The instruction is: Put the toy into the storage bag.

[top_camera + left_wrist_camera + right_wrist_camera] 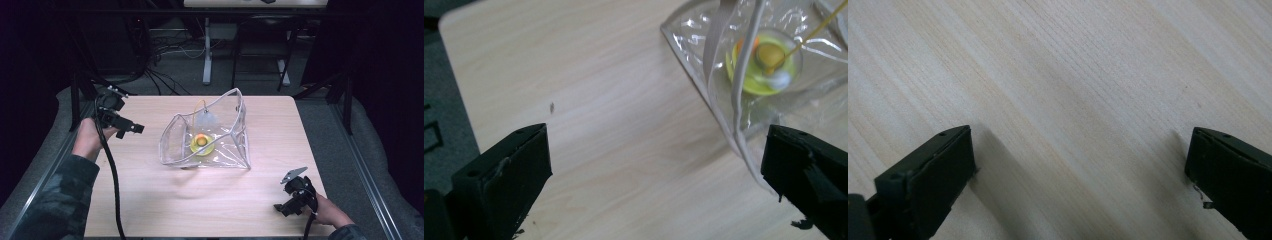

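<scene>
My left gripper (131, 128) hovers at the counter's (150, 210) left edge, forearm angled inward, aimed at the clear plastic pouch (207, 137) standing mid-counter with a yellow disc (202, 144) inside. Its fingers gape wide, holding nothing. My right gripper (284, 207) sits low near the front right corner, fingers spread wide over bare wood.

Right gripper (1080, 165): we look along its two black jaws, which rise from the bottom corners.
Jaws: we see them standing wide apart, with nothing between them.
Tabletop (1063, 85): we see pale wood, its grain running on a slant from upper left to lower right.
Shadows: we make out a soft dark band on the wood beside each of the jaws.
Right jaw: we notice a small frayed bit at its inner edge.
</scene>
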